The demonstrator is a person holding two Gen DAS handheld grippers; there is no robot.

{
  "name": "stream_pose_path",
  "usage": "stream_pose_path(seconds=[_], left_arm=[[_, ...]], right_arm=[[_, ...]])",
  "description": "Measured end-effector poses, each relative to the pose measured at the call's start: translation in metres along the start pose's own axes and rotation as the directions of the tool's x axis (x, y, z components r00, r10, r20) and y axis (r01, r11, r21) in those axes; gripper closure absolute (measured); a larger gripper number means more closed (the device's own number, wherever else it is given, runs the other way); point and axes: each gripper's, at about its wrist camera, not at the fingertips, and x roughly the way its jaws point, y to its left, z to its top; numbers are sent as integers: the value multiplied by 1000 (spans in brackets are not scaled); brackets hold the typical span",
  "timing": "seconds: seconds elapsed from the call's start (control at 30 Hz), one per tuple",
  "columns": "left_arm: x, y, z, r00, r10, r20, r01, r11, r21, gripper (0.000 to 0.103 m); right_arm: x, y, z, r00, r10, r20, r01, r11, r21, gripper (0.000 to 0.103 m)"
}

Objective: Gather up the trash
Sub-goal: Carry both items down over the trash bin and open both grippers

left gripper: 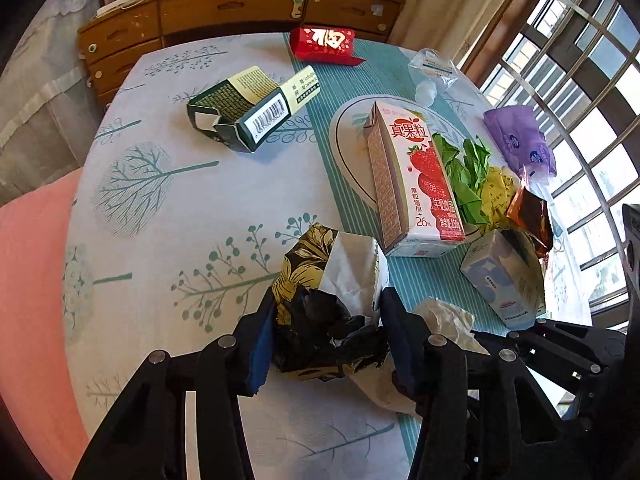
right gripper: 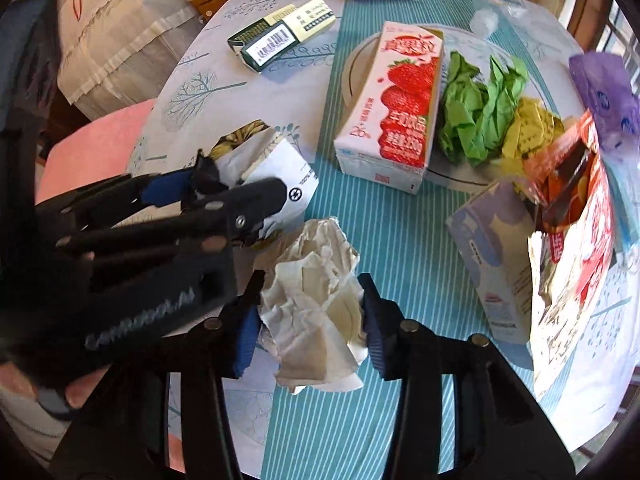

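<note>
My left gripper [left gripper: 326, 316] is shut on a crumpled black, gold and white wrapper [left gripper: 332, 292], low over the table; it also shows in the right wrist view [right gripper: 224, 188]. My right gripper [right gripper: 310, 312] is shut on a crumpled white tissue [right gripper: 316, 304], which lies just right of the left gripper [left gripper: 444, 320]. A strawberry milk carton [left gripper: 412, 184] lies on a white plate [left gripper: 348, 148] beside crumpled green paper [left gripper: 468, 172] and yellow paper [left gripper: 498, 192].
A green box [left gripper: 248, 108], a red packet [left gripper: 324, 42], a clear plastic bag [left gripper: 432, 70], a purple tissue pack [left gripper: 520, 140], a pale blue carton [left gripper: 500, 276] and a brown foil wrapper [left gripper: 530, 216] lie on the round table. A wooden cabinet [left gripper: 224, 12] stands behind.
</note>
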Motion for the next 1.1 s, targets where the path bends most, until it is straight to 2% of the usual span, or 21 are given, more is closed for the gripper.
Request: stream_pose_path(seconds=[0.2, 0.3, 0.4, 0.63, 0.83, 1.1], left_arm=[[-58, 14, -29, 993, 41, 115, -30, 995, -99, 54], [-86, 12, -47, 983, 82, 163, -60, 989, -132, 54], [-110, 9, -65, 974, 109, 199, -78, 984, -160, 54], [-151, -45, -110, 950, 164, 265, -119, 977, -178, 54], [-177, -101, -154, 939, 162, 303, -109, 977, -186, 54], [-190, -154, -217, 947, 160, 280, -105, 974, -202, 54]], right_arm=[[-5, 15, -4, 999, -23, 30, 26, 996, -82, 71], [-12, 20, -12, 999, -8, 38, 12, 995, -98, 76], [-24, 18, -28, 998, 10, 55, -4, 994, -108, 76], [-81, -7, -81, 991, 56, 119, -41, 992, -120, 77], [-135, -42, -135, 984, 70, 164, -54, 993, -103, 77], [-175, -79, -210, 985, 72, 157, -55, 992, -110, 77]])
